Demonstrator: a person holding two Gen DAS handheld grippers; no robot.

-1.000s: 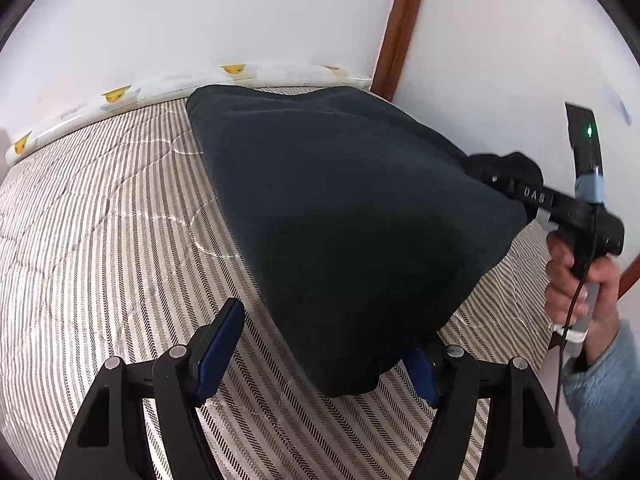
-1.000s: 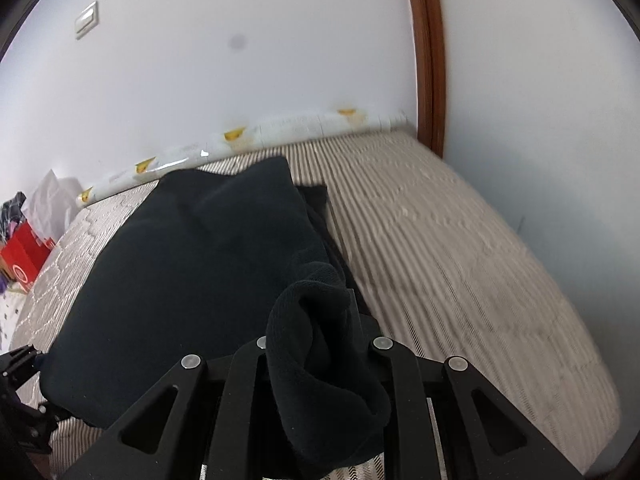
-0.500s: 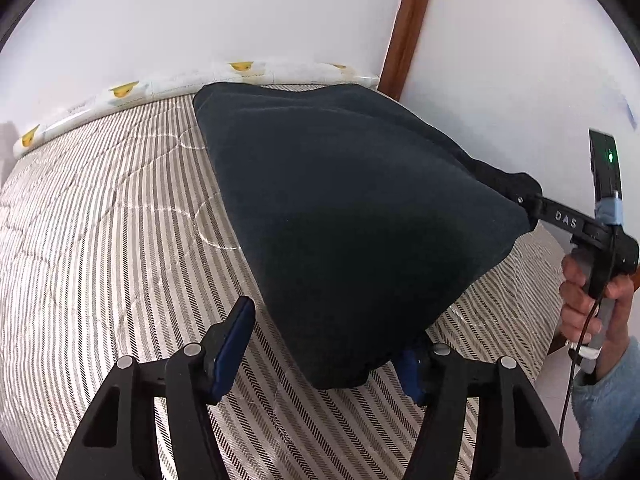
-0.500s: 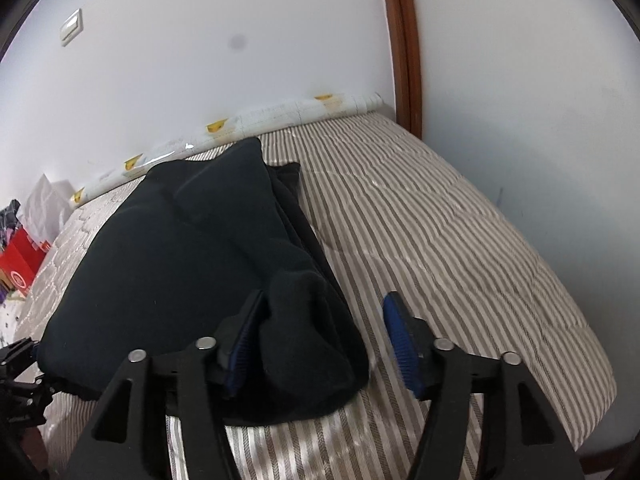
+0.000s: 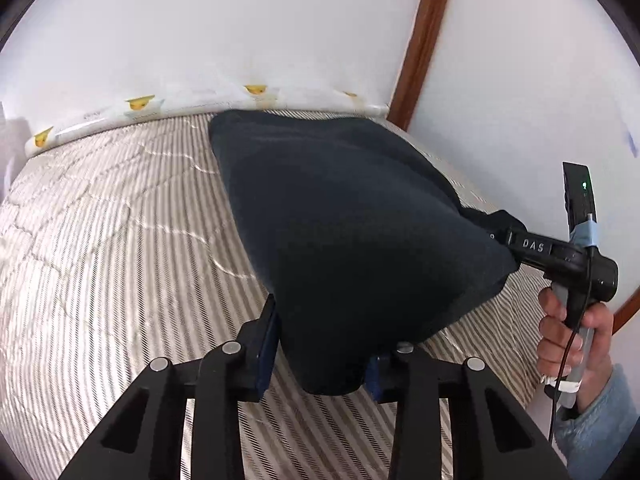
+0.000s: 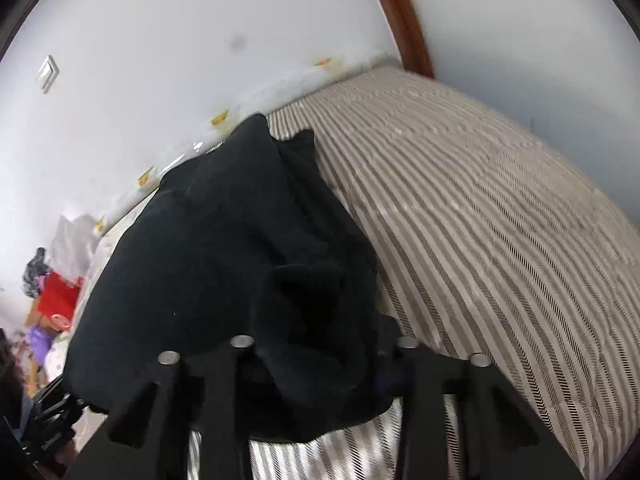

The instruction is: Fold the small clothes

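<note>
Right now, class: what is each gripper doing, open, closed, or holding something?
Left gripper: jaws closing on a corner of the dark garment.
Right gripper: jaws closing on the garment's bunched other end.

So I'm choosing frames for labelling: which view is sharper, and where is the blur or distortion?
Left wrist view: sharp, the striped quilted mattress bowed by fisheye. Right wrist view: motion-blurred, the dark navy fleece garment nearly detailless, mattress stripes smeared.
</note>
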